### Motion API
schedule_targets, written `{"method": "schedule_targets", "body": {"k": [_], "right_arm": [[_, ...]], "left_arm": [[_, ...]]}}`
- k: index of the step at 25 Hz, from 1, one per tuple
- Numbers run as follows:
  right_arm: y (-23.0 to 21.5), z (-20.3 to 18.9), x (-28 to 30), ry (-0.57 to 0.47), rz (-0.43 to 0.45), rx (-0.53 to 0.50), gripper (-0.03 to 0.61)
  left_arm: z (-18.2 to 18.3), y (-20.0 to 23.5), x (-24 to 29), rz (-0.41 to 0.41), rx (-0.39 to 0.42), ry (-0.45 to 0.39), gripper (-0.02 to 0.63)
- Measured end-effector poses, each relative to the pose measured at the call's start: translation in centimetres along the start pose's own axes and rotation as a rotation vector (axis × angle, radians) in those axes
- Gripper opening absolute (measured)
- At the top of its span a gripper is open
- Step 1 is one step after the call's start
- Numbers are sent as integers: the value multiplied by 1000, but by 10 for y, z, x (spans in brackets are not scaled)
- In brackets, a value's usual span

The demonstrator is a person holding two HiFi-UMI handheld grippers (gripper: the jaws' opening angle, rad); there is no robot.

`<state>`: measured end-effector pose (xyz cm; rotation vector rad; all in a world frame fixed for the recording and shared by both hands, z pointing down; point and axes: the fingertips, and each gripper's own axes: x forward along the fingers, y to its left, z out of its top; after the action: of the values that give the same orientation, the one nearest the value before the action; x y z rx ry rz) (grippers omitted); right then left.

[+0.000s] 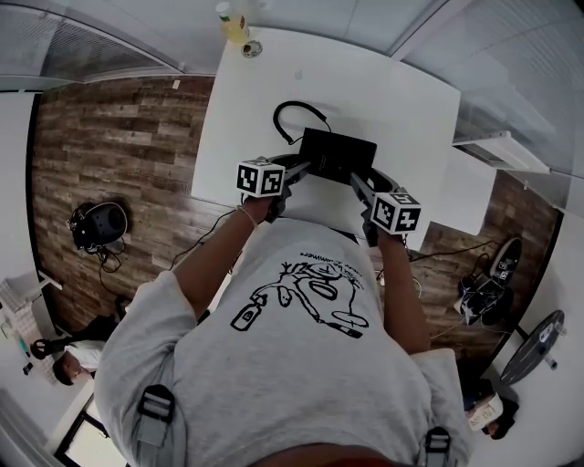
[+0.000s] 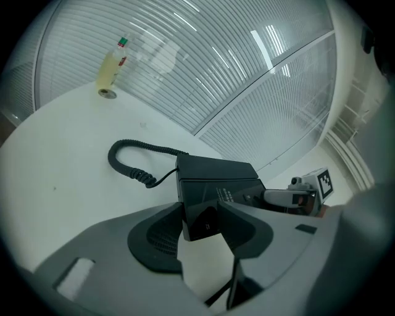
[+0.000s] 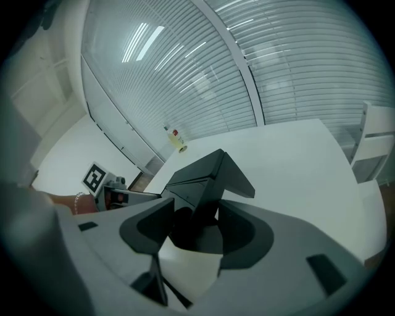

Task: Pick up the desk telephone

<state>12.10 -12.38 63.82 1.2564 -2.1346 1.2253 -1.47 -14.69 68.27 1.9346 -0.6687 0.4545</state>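
A black desk telephone (image 1: 336, 156) sits near the front edge of a white table (image 1: 392, 109), its coiled cord (image 1: 290, 117) looping away behind it. My left gripper (image 1: 299, 173) is shut on the phone's left end, the black body (image 2: 213, 191) clamped between its jaws, with the coiled cord (image 2: 133, 162) trailing left. My right gripper (image 1: 358, 189) is shut on the phone's right end (image 3: 200, 185), which sits tilted between the jaws. The phone appears raised a little off the table in the gripper views.
A small yellowish bottle (image 1: 234, 22) stands at the table's far edge, also seen as the bottle (image 2: 112, 69) and the bottle (image 3: 178, 141) in the gripper views. Glass walls with blinds (image 2: 247, 55) surround the table. A white shelf unit (image 1: 497, 150) stands to the right; bags (image 1: 99, 224) lie on the wood floor.
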Motion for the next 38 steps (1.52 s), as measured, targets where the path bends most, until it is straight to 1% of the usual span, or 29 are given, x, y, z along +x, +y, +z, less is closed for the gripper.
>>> {"method": "schedule_targets", "body": {"k": [3,7,10,16,23,31,38], "right_arm": [[12,12,-17,-16,7,-10,196],[31,33,-39,-55,16,-32,196],[48,50,-56,-81,22,-53,196],[76,77,-86,-124,48,-69,196],[107,94,-125,-150,72,-103,196],[124,112,-144,-174,76,-137,196],[130,110,-148,-187,90,-129,196]], "left_arm": [[10,-17,-14,2,14,-16,167],[26,-39,-36,-8,15,-51,167],[40,-57,-55,1,34,-76,167],[68,-90,-92,9,59,-151,167],[80,-132,-133,19,119,-192,167],[89,-149,-150,13,137,-213,169],[90,-153,-159,23,156,-224,169]]}}
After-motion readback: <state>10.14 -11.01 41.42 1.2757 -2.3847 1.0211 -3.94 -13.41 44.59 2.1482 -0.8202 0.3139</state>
